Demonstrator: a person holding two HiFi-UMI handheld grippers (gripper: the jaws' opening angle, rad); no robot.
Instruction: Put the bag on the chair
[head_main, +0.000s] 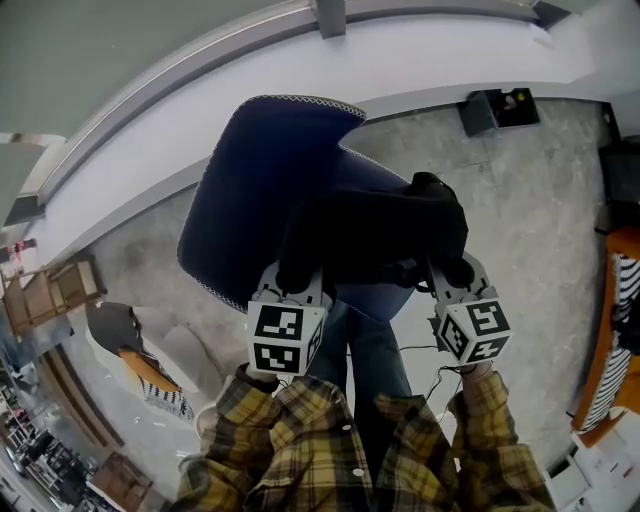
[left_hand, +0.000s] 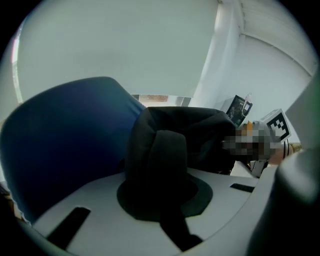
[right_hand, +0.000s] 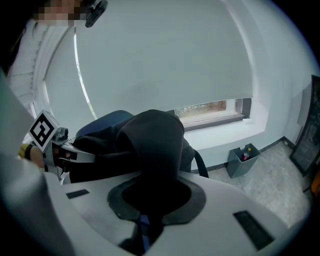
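A black bag (head_main: 375, 235) hangs between my two grippers, just in front of a dark blue chair (head_main: 260, 190). My left gripper (head_main: 297, 283) is shut on the bag's left edge, and the black fabric (left_hand: 157, 165) bunches up between its jaws with the chair (left_hand: 65, 135) behind it. On the other side my right gripper (head_main: 452, 277) is shut on the bag's right edge; a fold of the bag (right_hand: 152, 155) fills its jaws. The bag covers part of the chair's seat from above, and whether it rests on it I cannot tell.
A long white window ledge (head_main: 440, 60) curves behind the chair. A small grey bin (head_main: 495, 110) stands on the floor by the wall at the right. Wooden furniture (head_main: 50, 290) is at the left, and an orange and striped piece (head_main: 615, 330) at the right edge.
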